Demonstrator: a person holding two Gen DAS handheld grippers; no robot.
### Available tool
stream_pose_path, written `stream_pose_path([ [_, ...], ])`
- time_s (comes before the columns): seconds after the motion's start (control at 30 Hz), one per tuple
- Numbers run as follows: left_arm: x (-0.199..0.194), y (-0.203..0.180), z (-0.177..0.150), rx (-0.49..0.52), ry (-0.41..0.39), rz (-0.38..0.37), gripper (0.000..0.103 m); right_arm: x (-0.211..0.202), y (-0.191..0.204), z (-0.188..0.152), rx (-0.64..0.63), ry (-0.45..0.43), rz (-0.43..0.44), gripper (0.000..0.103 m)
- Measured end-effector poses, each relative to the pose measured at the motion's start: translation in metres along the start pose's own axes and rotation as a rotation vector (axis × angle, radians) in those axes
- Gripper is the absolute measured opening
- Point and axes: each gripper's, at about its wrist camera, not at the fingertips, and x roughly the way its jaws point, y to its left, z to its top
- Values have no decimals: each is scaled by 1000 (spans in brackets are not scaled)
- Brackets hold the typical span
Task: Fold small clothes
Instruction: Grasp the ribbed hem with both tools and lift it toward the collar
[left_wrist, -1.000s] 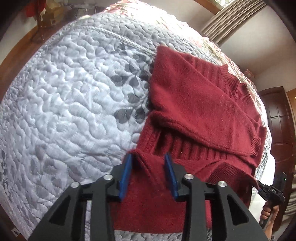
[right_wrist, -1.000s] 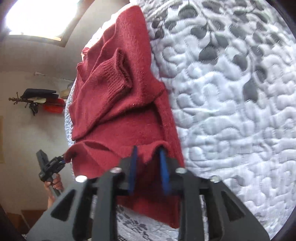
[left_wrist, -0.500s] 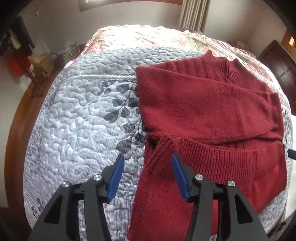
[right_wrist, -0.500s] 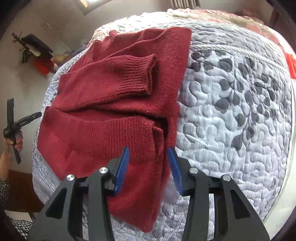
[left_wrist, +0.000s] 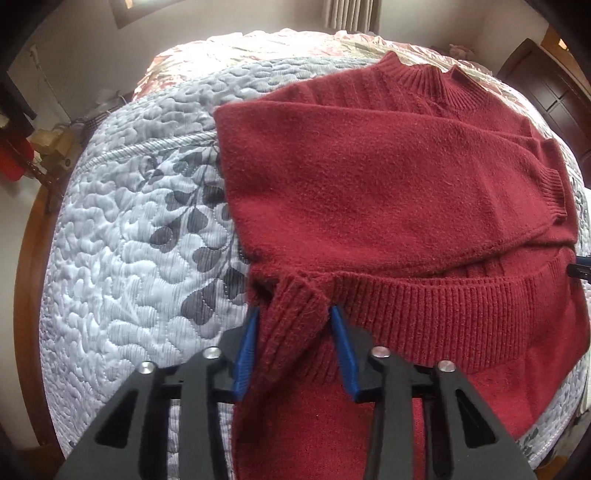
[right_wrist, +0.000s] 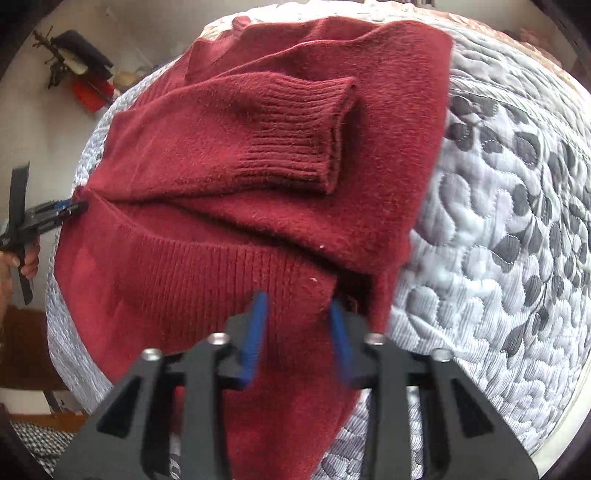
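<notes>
A dark red knit sweater (left_wrist: 369, 184) lies on a quilted grey-white bedspread (left_wrist: 129, 258), collar at the far end and sleeves folded across the chest. Its ribbed hem (left_wrist: 443, 306) is turned up over the body. My left gripper (left_wrist: 294, 315) is shut on the hem's left corner, which bunches between the blue pads. In the right wrist view the sweater (right_wrist: 221, 166) shows a ribbed cuff (right_wrist: 295, 140) on top. There my right gripper (right_wrist: 297, 306), blurred, is shut on the hem's right corner. The left gripper (right_wrist: 48, 218) shows at the sweater's far side, held by a hand (right_wrist: 26, 258).
The bedspread (right_wrist: 498, 221) spreads wide to either side of the sweater. A wooden bed frame (left_wrist: 26, 277) curves along the left edge. A dark wooden door (left_wrist: 546, 85) stands at the far right. Clutter and a red object (right_wrist: 88, 92) sit by the wall.
One second ago both grippers held the hem lifted. Half a second ago they stood open with the hem laid over the body. Now both have moved forward and narrowed onto the hem corners.
</notes>
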Motion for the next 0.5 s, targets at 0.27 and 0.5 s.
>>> stream_pose_path([
  [0.27,-21,1,-9,2,-62,-41,7,-29,6,-12,-21,-78,54,9],
  [0.5,-39,6,-17,-44,-100,-68,7,-42,1,-20,15,-94,81,9],
])
